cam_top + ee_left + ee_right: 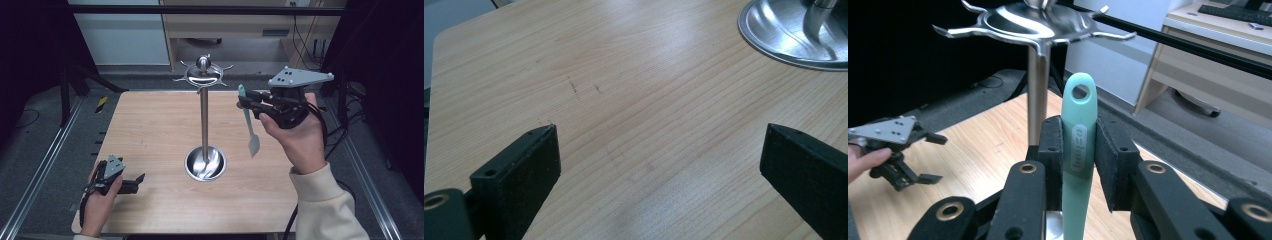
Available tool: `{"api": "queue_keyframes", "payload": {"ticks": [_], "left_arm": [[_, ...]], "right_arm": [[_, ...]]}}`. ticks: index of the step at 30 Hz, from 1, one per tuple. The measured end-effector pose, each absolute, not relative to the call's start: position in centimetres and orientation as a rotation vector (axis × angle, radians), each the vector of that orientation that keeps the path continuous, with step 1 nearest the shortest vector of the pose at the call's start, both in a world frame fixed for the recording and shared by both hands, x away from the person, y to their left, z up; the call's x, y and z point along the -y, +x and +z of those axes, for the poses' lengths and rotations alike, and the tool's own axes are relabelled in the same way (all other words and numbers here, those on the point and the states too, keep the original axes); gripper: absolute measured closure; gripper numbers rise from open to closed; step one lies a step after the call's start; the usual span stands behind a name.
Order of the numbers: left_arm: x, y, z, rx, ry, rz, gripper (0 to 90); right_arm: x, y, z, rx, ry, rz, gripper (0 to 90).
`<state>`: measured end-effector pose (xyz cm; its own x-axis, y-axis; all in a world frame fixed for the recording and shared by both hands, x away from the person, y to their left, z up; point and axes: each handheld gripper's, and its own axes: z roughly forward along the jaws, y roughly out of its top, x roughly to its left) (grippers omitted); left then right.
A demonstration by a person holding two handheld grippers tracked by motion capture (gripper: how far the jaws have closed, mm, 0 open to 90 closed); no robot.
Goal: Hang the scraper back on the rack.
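Our right gripper (pixel 1079 165) clamped the teal spatula (pixel 1078 150) just beside the rack (pixel 204 120); our left gripper (pixel 131 184) gaped wide over bare table (pixel 634 100).

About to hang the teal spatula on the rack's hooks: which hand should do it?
Right. The right gripper already clamps the teal spatula upright, its hanging hole near the hooks of the steel utensil rack. The left gripper sits low, open, empty.

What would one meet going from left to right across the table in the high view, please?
left gripper → metal stand → teal spatula → right gripper, clamped on the spatula's handle.
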<state>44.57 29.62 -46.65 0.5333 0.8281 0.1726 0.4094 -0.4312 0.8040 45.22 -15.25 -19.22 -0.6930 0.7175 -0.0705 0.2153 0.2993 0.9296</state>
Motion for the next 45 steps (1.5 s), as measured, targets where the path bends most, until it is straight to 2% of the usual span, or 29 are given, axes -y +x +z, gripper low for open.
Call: {"api": "queue_keyframes", "payload": {"ticks": [20, 45], "left_arm": [[-29.6, 44.6, -46.7, -0.997, 2.047, 0.733, 2.7], [-29.6, 44.5, -46.7, -0.999, 2.047, 0.734, 2.7]], "right_arm": [[14.2, 44.4, -18.5, -2.104, 0.777, 1.418, 74.3], [13.0, 45.9, -18.3, -2.143, 0.791, 1.393, 74.3]]}}
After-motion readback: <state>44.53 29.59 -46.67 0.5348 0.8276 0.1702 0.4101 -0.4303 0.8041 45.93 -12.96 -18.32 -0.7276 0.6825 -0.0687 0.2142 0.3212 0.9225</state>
